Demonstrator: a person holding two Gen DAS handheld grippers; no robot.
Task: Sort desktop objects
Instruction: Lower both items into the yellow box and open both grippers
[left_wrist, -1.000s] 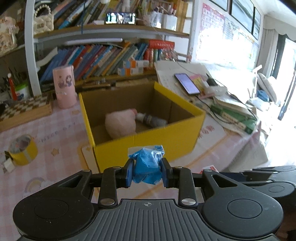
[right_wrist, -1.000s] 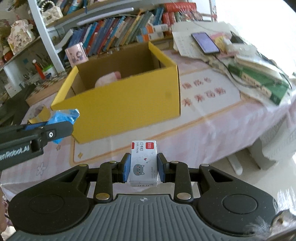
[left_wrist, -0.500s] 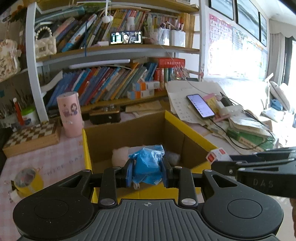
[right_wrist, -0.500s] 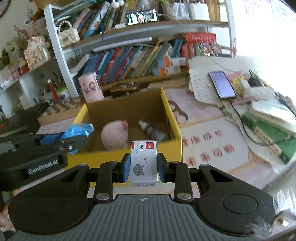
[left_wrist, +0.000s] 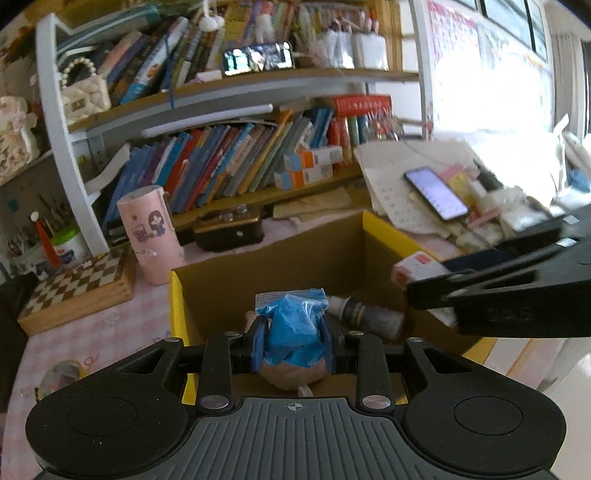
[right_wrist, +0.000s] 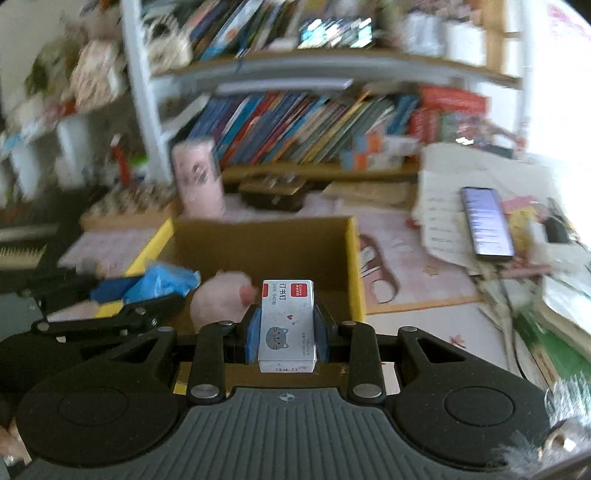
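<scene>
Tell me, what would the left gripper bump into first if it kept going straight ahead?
Probably the pink plush toy inside the yellow box, right beyond the blue packet in the left gripper's jaws. Depth is unclear.

Desk (left_wrist: 92, 332) with pink checked cloth. On it: open yellow box (left_wrist: 177, 295) at frame centre; pink cylinder (left_wrist: 149, 236) and chessboard box (left_wrist: 79, 288) left of centre; dark case (left_wrist: 229, 230) behind; phone (left_wrist: 436, 197) on papers (left_wrist: 388, 184), upper right.

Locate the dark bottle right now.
In the left wrist view, the bottle lies on its side inside the yellow box, right of the blue bag in the left tool.
</scene>
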